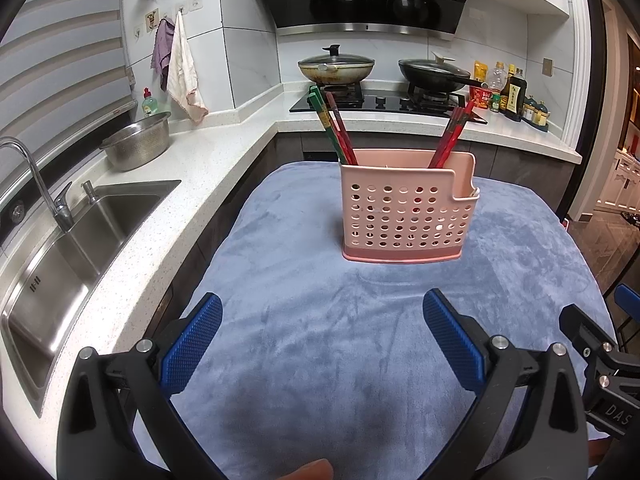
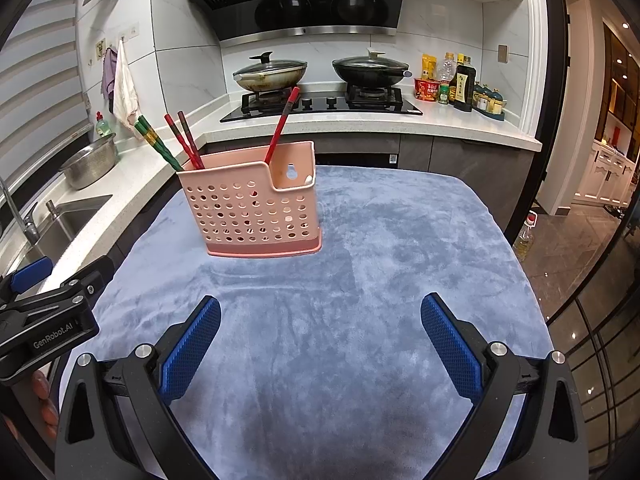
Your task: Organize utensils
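Mostly hidden: the lower halves of all the chopsticks sit inside the pink holder (image 1: 406,208), visible only as dark bits through its round holes. Something pale shows in the low notched compartment on the holder's right end (image 2: 308,179); I cannot tell what it is. My right gripper appears in the left wrist view only as a black clamp cut off at the right edge (image 1: 600,364). A fingertip pokes in at the bottom edge there.

Orientation: the holder stands upright on the blue cloth (image 1: 280,320), its long side running left-right and its perforated face toward me. It sits on the far half of the cloth, centred in the left wrist view, left of centre in the right wrist view. The green chopsticks (image 1: 326,128) and the red chopsticks (image 1: 342,132) beside them lean up and to the left from the left end. Another red bundle (image 1: 454,136) leans up and to the right from the right part. From the right wrist view this bundle reads as one stick (image 2: 282,124).

Look: pink plastic, rows of round holes, solid darker base tray, taller back wall with a keyhole slot.

Tools: my left gripper (image 1: 322,320) is spread wide with nothing between its blue pads (image 1: 192,344), low over the near cloth. My right gripper (image 2: 320,322) is likewise spread wide and bare.
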A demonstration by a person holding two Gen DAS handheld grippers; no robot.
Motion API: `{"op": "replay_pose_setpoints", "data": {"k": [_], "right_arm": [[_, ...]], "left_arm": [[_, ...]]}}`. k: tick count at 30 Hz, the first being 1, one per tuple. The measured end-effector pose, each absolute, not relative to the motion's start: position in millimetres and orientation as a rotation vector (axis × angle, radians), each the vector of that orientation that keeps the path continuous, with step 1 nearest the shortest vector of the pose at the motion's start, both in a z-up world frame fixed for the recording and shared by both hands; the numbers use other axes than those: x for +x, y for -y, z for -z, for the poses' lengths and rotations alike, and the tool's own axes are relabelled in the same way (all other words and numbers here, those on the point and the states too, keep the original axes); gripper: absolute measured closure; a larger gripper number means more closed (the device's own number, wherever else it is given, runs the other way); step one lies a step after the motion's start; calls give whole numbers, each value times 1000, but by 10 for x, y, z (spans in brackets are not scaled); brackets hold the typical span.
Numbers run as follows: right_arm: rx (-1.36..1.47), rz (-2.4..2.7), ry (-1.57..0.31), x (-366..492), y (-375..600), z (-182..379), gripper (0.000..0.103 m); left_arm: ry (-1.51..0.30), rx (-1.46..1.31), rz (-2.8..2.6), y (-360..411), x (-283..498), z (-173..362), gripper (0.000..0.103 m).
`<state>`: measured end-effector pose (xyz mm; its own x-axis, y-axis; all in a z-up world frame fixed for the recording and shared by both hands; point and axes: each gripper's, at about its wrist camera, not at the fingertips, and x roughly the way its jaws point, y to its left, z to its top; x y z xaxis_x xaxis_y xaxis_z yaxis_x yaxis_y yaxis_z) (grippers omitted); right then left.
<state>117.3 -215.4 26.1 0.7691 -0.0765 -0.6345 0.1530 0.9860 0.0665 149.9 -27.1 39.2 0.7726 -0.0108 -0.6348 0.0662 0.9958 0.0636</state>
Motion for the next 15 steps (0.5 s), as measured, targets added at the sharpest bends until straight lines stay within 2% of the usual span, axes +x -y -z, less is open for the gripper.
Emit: {"op": "replay_pose_setpoints", "data": {"k": [15], "right_arm": [[115, 127, -682, 1173, 2157, -254, 7]], "left_arm": [[-690, 84, 37, 269, 1491, -387, 7]]}}
